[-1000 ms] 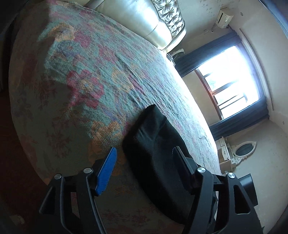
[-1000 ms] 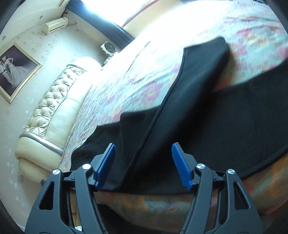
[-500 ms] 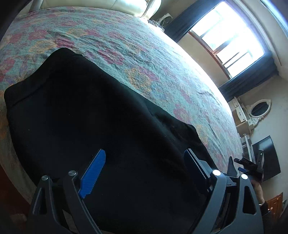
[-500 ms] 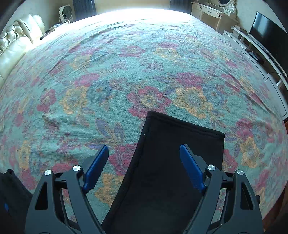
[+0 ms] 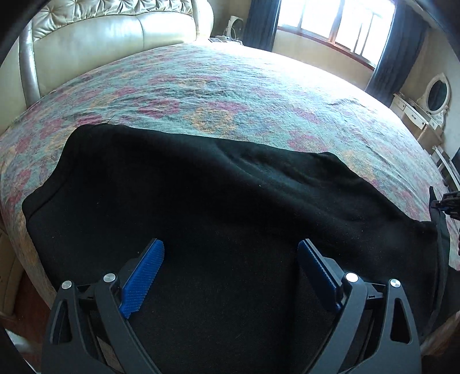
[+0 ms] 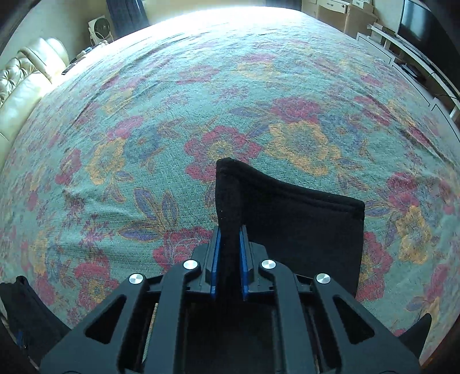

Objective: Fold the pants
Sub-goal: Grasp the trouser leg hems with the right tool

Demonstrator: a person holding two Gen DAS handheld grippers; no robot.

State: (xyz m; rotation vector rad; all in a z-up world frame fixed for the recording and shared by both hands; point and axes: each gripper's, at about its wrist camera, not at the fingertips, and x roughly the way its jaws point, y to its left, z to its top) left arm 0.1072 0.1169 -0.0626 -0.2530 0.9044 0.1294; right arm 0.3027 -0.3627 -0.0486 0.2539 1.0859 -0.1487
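Right tongs (image 6: 228, 238) clamped on a bunched hem corner of the pants (image 5: 218, 207), ready to carry it over for a fold. Left tongs (image 5: 230, 267) wide and opening over the cloth, gripping nothing. Pants lie across the bed (image 6: 201, 100) near its edge.

Daylight from the window (image 5: 339, 26) glares on the far bedspread (image 6: 230, 95); fisheye edges curve and darken, both views sharp.
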